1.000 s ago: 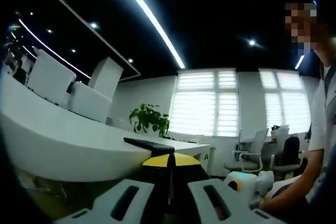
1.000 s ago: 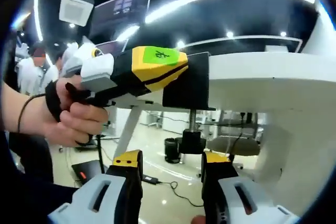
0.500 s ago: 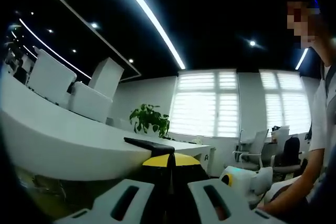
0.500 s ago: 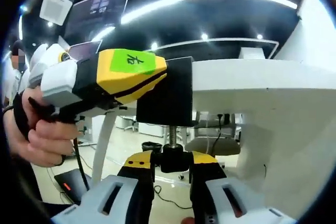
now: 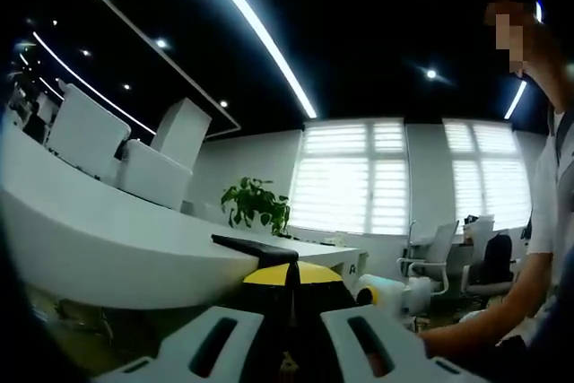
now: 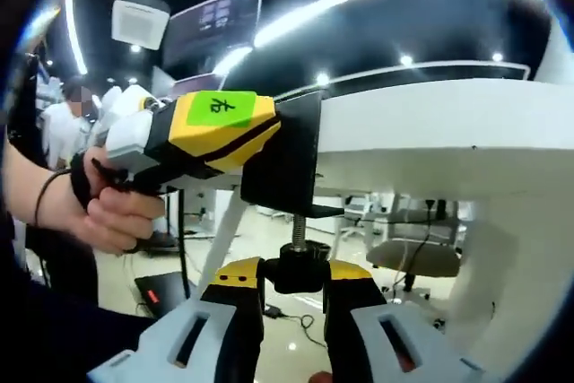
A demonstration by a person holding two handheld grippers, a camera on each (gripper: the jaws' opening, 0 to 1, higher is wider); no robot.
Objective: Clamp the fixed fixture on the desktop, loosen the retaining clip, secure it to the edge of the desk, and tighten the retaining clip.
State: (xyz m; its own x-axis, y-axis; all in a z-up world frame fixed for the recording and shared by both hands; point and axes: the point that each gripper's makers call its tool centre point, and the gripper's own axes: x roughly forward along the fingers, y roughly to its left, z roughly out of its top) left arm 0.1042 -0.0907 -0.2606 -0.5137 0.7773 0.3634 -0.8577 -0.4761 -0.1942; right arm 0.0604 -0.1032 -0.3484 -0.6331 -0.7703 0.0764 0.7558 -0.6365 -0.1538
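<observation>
Along the edge of the white desk (image 6: 448,123) sits the black fixture (image 6: 285,154), its frame hooked over the rim. Left gripper (image 6: 202,132), yellow-tipped, is clamped on its side. Beneath, right gripper (image 6: 293,277) has its jaws pressed against the black screw knob (image 6: 294,268).

A dark ceiling (image 5: 359,33) carries long strip lights (image 5: 256,29) and small spotlights (image 5: 431,73). Bright windows with white blinds (image 5: 350,177) fill the far wall. A leafy potted plant (image 5: 256,204) stands beside them, with office chairs (image 5: 430,262) nearby. A white table (image 5: 99,239) curves through the room over a glossy pale floor (image 6: 278,329).
</observation>
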